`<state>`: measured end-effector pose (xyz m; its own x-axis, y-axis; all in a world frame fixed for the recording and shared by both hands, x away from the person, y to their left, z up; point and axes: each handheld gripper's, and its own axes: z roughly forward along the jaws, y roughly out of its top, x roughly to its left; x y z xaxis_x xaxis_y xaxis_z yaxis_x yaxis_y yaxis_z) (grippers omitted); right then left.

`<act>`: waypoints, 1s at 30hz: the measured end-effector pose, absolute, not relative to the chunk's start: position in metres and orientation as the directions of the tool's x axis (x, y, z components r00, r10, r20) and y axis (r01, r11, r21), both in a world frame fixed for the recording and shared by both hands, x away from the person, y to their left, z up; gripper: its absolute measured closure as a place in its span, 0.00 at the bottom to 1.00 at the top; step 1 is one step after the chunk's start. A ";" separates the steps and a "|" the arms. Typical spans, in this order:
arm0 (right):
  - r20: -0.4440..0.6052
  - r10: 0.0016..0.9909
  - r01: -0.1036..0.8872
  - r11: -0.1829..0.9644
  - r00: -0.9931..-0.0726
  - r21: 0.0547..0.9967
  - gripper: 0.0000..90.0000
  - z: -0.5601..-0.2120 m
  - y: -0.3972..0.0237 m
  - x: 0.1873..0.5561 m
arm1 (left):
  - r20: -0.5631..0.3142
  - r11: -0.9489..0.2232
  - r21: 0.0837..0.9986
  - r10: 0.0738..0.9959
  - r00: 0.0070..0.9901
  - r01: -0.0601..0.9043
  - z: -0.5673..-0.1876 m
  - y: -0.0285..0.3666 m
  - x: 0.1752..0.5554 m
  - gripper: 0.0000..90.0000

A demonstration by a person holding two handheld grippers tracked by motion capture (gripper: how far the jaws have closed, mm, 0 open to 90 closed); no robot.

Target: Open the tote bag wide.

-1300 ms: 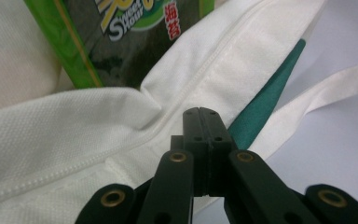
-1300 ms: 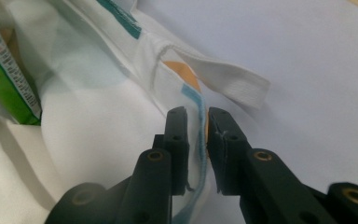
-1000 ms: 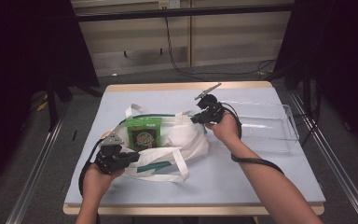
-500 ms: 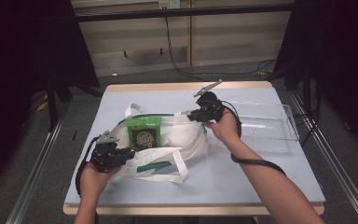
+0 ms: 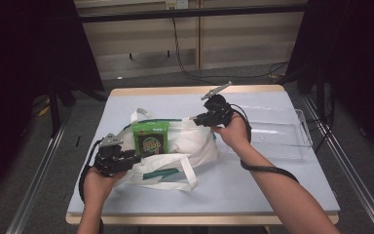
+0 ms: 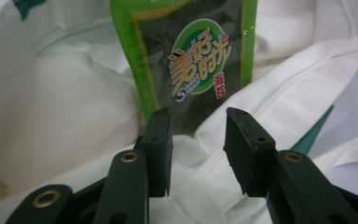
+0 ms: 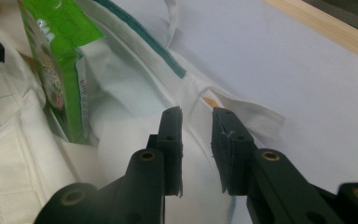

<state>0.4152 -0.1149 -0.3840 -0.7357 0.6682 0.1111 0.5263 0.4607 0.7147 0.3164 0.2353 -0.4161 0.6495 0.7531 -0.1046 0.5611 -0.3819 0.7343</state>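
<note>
A white cloth tote bag with green trim lies on the table. A green snack packet stands upright in its mouth. My left gripper is at the bag's near rim, just in front of the packet. Its jaws have just been opening and stand apart over white cloth, gripping nothing. My right gripper is at the bag's far right rim. Its jaws have eased apart a little, and the rim's cloth lies loose in the narrow gap. The packet shows to their left.
A clear plastic tray stands at the table's right side, just behind my right hand. The bag's strap trails toward the front edge. The pale blue tabletop lies bare at the front right. Metal rails run along both sides.
The left gripper's jaws stand wider apart than before at the bag's near rim. Both hands, the bag and the packet stay where they were.
</note>
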 end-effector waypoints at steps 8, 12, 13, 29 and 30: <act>0.121 0.639 0.522 0.489 -0.760 0.699 0.91 -0.387 -0.108 0.414 | -0.069 -0.398 0.739 0.758 0.648 0.544 -0.419 0.232 0.324 0.53; 0.129 0.631 0.531 0.505 -0.765 0.681 0.91 -0.393 -0.103 0.414 | -0.055 -0.428 0.729 0.741 0.669 0.535 -0.423 0.231 0.327 0.42; 0.134 0.627 0.532 0.506 -0.768 0.679 0.91 -0.395 -0.101 0.414 | -0.050 -0.440 0.718 0.740 0.671 0.539 -0.424 0.231 0.328 0.41; 0.148 0.611 0.536 0.522 -0.778 0.663 0.91 -0.404 -0.098 0.414 | -0.058 -0.496 0.668 0.708 0.704 0.554 -0.453 0.232 0.329 0.40; 0.153 0.613 0.540 0.518 -0.775 0.663 0.91 -0.405 -0.098 0.414 | -0.063 -0.495 0.664 0.710 0.701 0.561 -0.454 0.232 0.329 0.41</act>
